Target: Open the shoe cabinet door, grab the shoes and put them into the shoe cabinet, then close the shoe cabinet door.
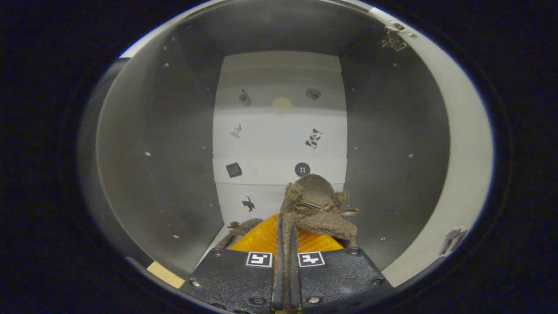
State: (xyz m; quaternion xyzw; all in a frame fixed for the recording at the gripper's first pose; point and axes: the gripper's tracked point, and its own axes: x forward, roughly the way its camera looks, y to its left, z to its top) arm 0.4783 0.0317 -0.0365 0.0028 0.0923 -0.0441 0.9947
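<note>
My gripper [285,237] is inside the open shoe cabinet [152,144], with its fingers shut on the fuzzy rim of a brown shoe [318,196] that has a small bow on top. The shoe's toe points toward the cabinet's white back wall [279,131]. A second brown shoe [237,231] lies low down, just left of the fingers, mostly hidden behind them. Grey side walls stand left and right of the held shoe.
The back wall carries several small dark stickers and a round button shape [302,169]. The cabinet's pale front edge [466,144] curves on the right, with a metal hinge [394,39] at its upper end. Free room lies above the shoes inside the cabinet.
</note>
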